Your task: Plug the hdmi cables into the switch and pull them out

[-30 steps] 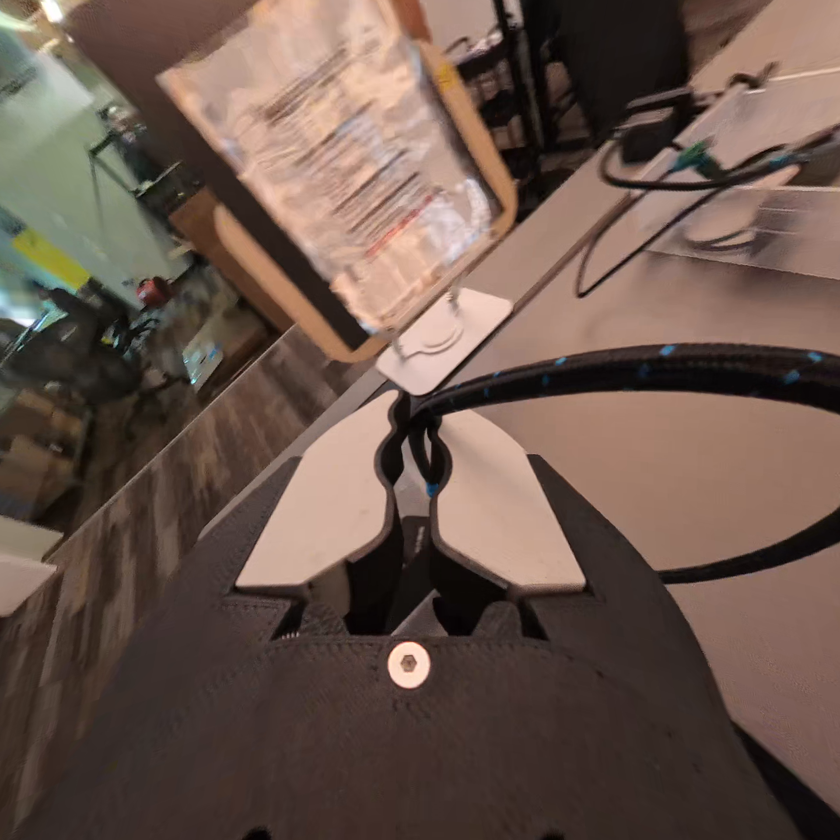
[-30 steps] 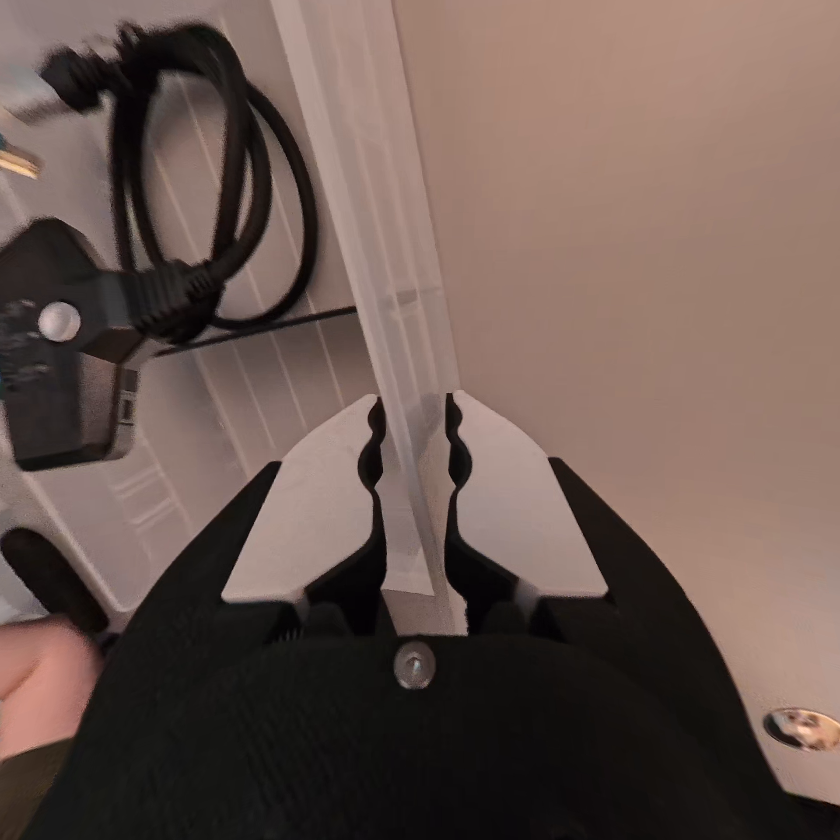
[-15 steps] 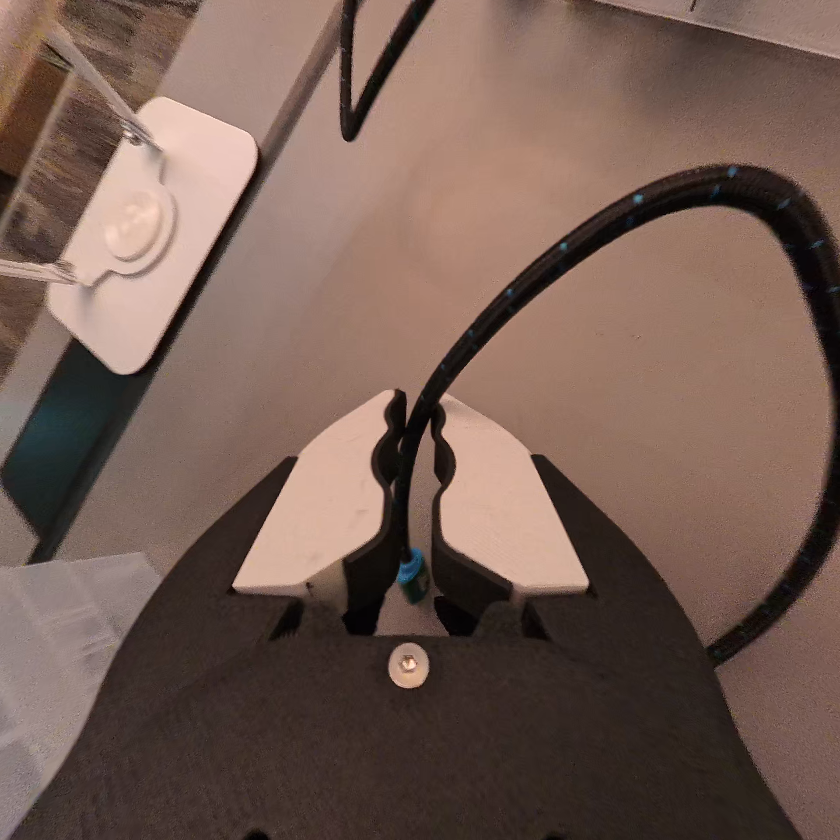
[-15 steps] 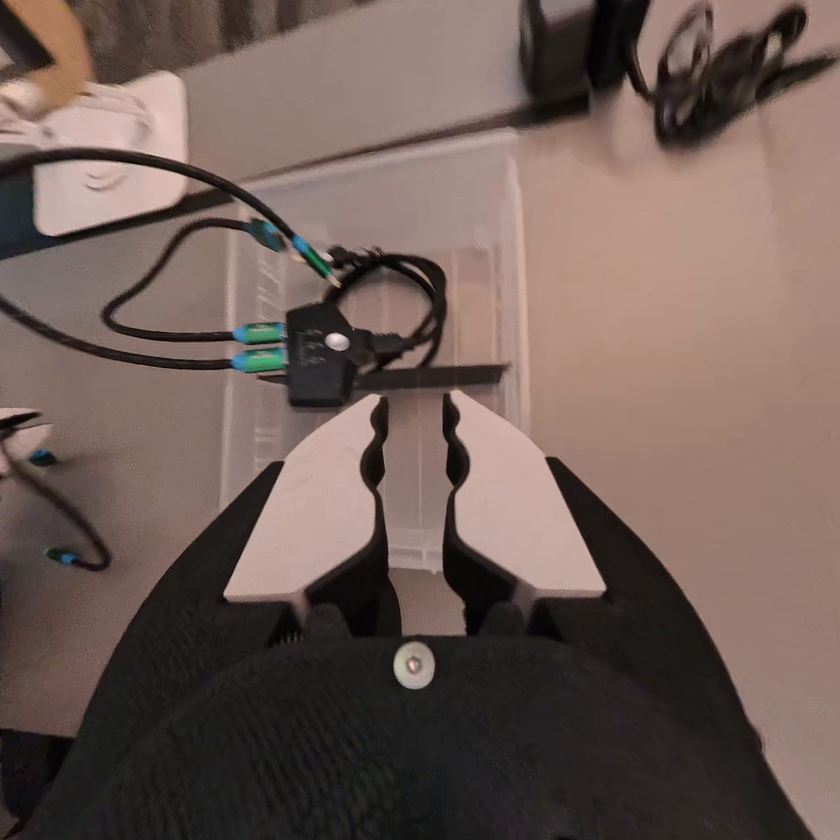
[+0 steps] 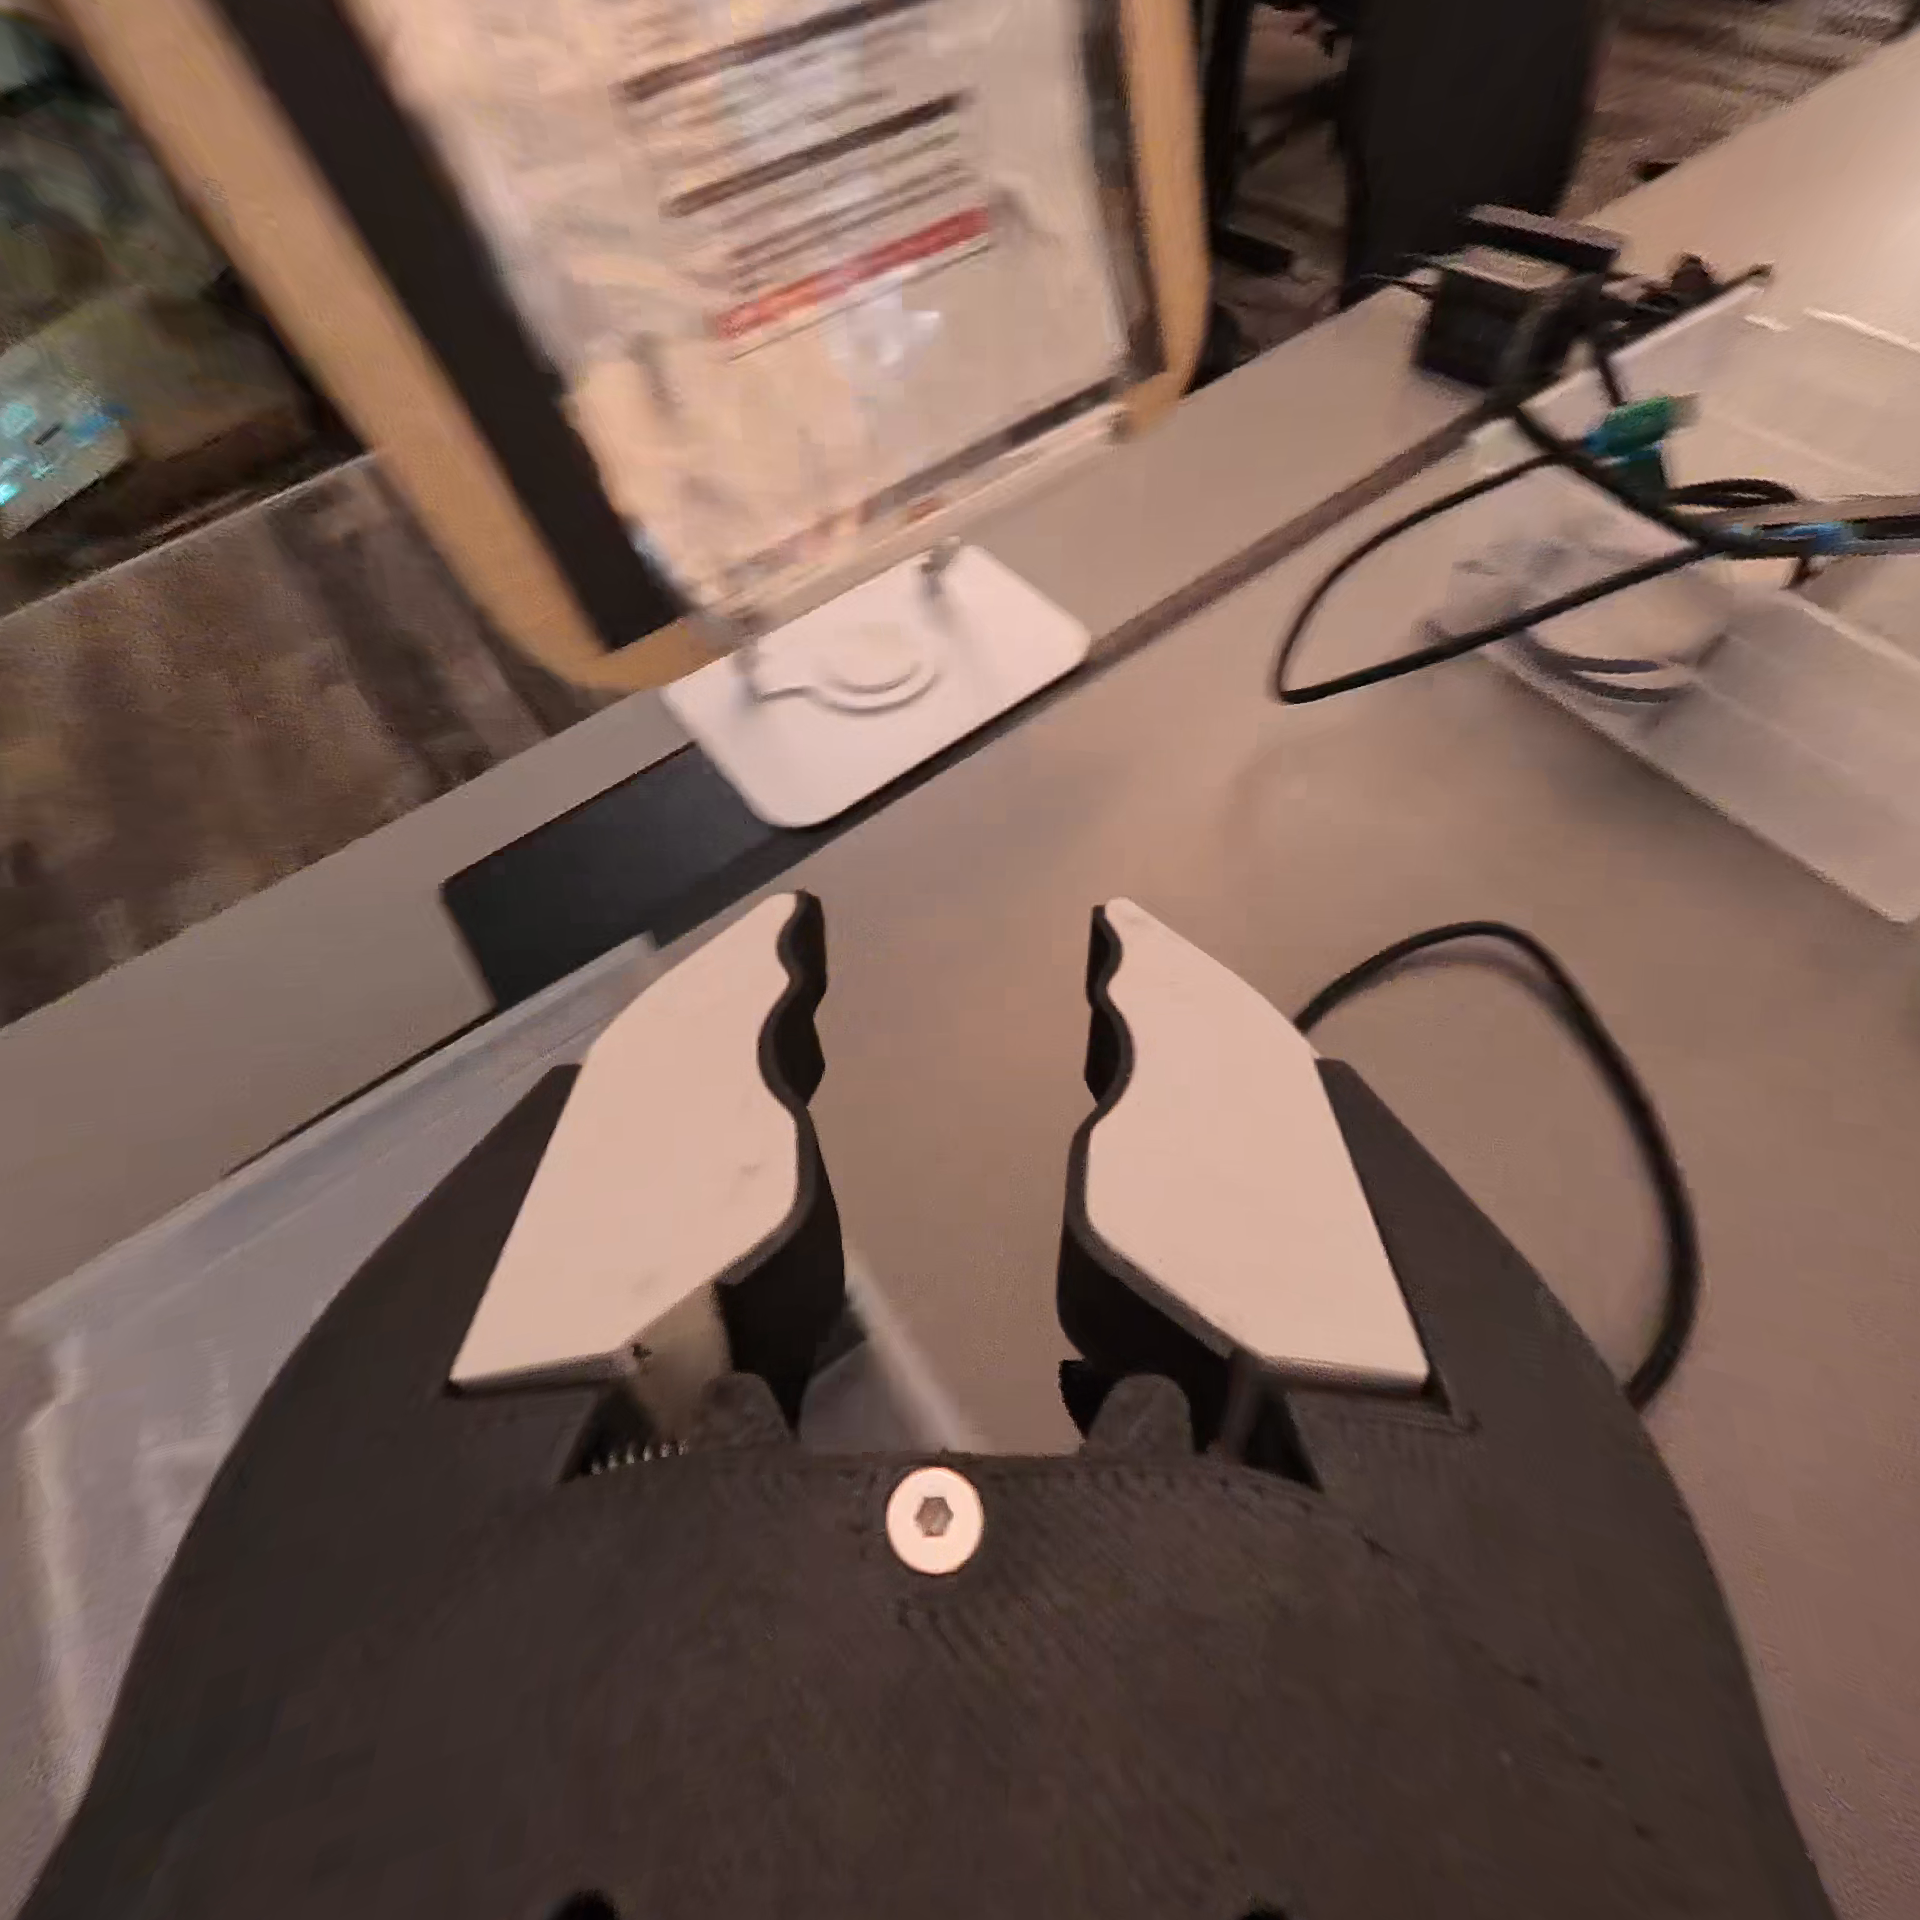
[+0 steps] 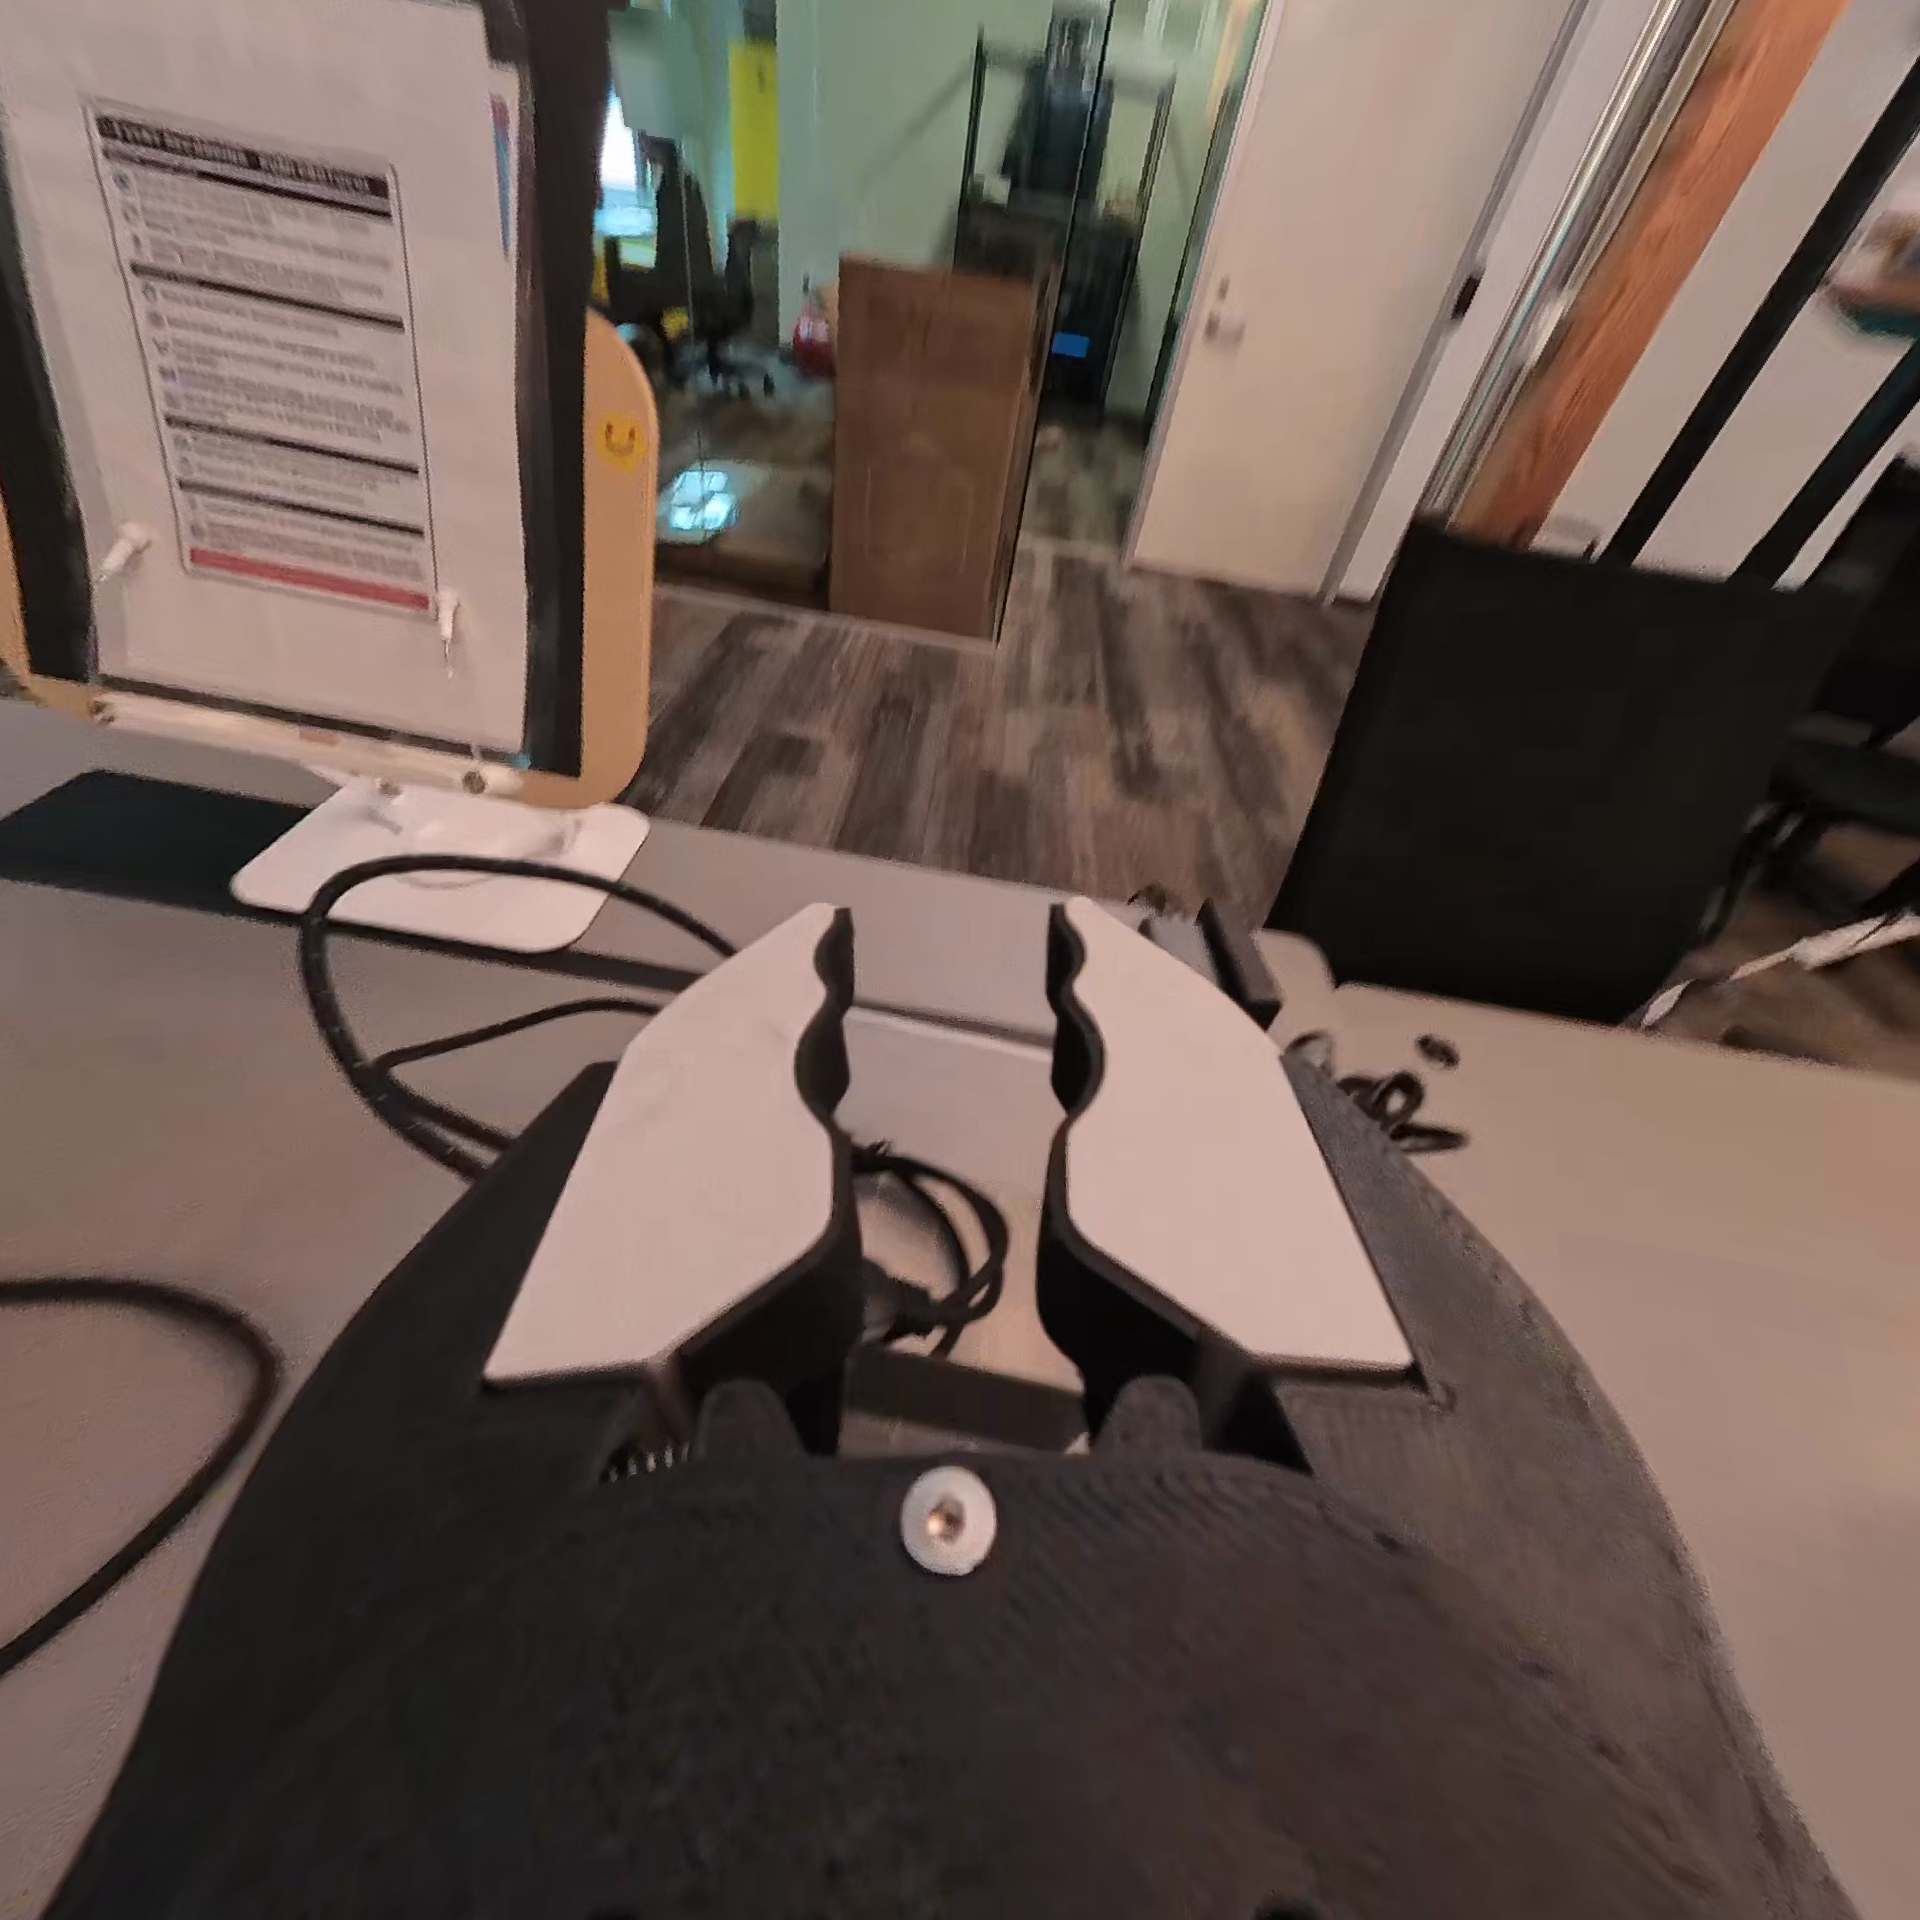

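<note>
My left gripper (image 5: 956, 925) is open and empty above the grey table (image 5: 1039, 1039). A thin black cable (image 5: 1621, 1091) loops on the table just to its right. Far right, a small black box that looks like the switch (image 5: 1496, 312) sits by a clear tray (image 5: 1766, 790), with a green plug (image 5: 1636, 426) and a blue-tipped plug (image 5: 1787, 535) beside it. My right gripper (image 6: 948, 925) is open and empty. A coiled black cable (image 6: 956, 1247) lies on the clear tray (image 6: 935, 1049) between its fingers. Black cables (image 6: 343, 987) run off to the left.
A framed sign (image 6: 281, 364) on a white base plate (image 6: 436, 862) stands at the table's far edge; it also shows in the left wrist view (image 5: 883, 696). A clear bin (image 5: 208, 1299) lies under my left gripper. A black bin (image 6: 1558, 779) stands beyond the table.
My left gripper has opened and let go of the braided blue-flecked cable it held. Both views have swung up from the table towards the room. My right gripper has opened slightly wider.
</note>
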`<state>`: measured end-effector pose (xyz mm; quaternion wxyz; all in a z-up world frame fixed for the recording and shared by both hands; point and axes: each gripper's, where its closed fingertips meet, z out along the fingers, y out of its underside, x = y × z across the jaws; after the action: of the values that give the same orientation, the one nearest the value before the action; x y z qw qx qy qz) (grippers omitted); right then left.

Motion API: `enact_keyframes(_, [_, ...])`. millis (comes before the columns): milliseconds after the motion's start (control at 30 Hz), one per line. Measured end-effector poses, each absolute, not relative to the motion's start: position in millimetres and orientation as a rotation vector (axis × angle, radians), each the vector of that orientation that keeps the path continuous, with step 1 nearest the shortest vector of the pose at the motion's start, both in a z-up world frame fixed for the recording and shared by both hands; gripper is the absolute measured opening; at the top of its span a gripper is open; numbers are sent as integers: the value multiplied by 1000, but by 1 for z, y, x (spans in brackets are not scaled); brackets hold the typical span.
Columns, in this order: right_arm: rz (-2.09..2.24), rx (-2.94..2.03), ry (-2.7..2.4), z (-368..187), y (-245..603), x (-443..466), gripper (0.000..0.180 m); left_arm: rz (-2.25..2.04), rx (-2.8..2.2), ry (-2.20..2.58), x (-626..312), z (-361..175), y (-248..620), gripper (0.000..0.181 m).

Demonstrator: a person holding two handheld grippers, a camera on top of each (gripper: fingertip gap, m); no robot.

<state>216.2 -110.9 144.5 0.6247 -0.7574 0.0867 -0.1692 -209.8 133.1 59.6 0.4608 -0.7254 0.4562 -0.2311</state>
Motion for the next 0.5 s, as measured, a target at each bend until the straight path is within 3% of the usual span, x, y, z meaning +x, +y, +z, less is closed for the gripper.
enact_keyframes(33, [-441,-1692,175,148,-112,217,38,-596,-1823,1108,-228,55,144,52])
enact_keyframes(200, [-618,-1608,108,157,-109,220,37,-738,-1853,1340,-254,13,181,46])
enact_keyframes(500, [-670,-1708,83,137,-93,224,37,-291,-1893,1994,-289,-90,222,25])
